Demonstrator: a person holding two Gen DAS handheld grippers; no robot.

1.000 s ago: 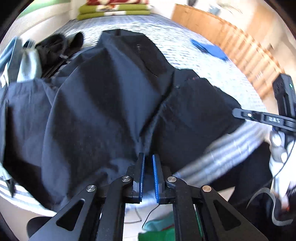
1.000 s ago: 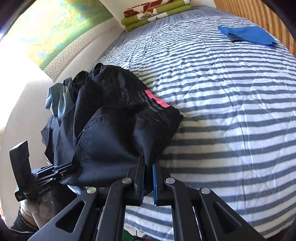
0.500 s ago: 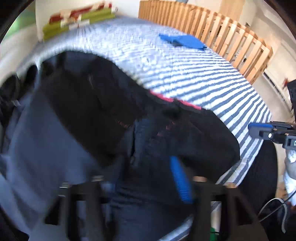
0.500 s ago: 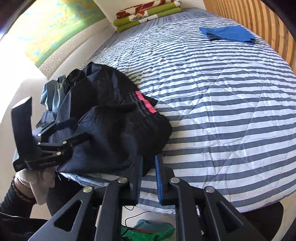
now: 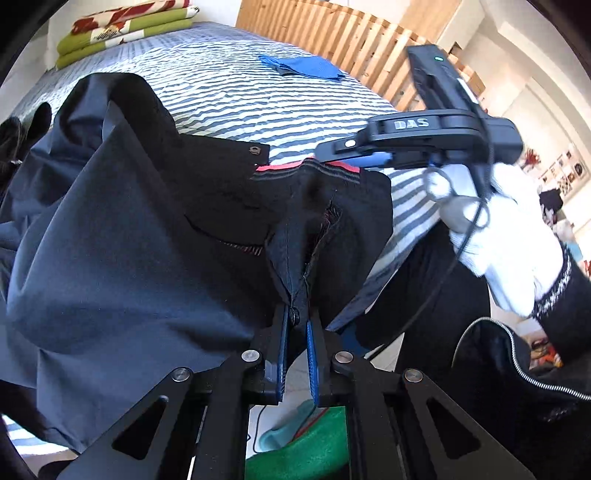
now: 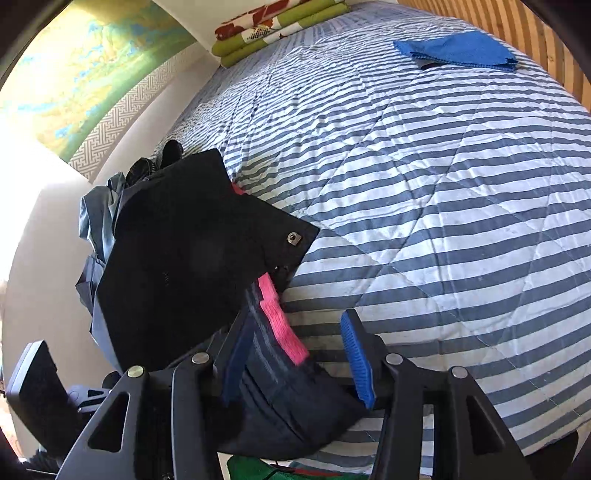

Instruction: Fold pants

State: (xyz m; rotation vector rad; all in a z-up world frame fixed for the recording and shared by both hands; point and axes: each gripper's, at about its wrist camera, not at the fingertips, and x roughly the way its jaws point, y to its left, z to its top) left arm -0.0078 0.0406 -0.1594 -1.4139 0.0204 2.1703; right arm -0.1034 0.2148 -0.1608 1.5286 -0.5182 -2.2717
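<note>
Dark navy pants (image 5: 129, 229) lie bunched at the near edge of the striped bed, waist toward me, with a pink-trimmed waistband (image 5: 280, 168). My left gripper (image 5: 296, 317) is shut on a fold of fabric at the fly, just below the waist. In the right wrist view the pants (image 6: 177, 266) hang to the left, and the pink waistband (image 6: 280, 321) lies between the spread fingers of my right gripper (image 6: 294, 319), which is open. From the left wrist view the right gripper (image 5: 343, 155) hovers at the waistband's right end, held by a white-gloved hand (image 5: 509, 236).
The striped quilt (image 6: 443, 184) stretches away to the right. A folded blue cloth (image 6: 458, 50) lies far back, green and red folded blankets (image 6: 280, 26) at the head. A wooden slatted rail (image 5: 351, 40) runs along the far side. More clothes (image 6: 96, 214) are piled by the wall.
My left gripper opened, shifted and shut again on the fly fabric. My right gripper went from shut to wide open and moved onto the pink waistband.
</note>
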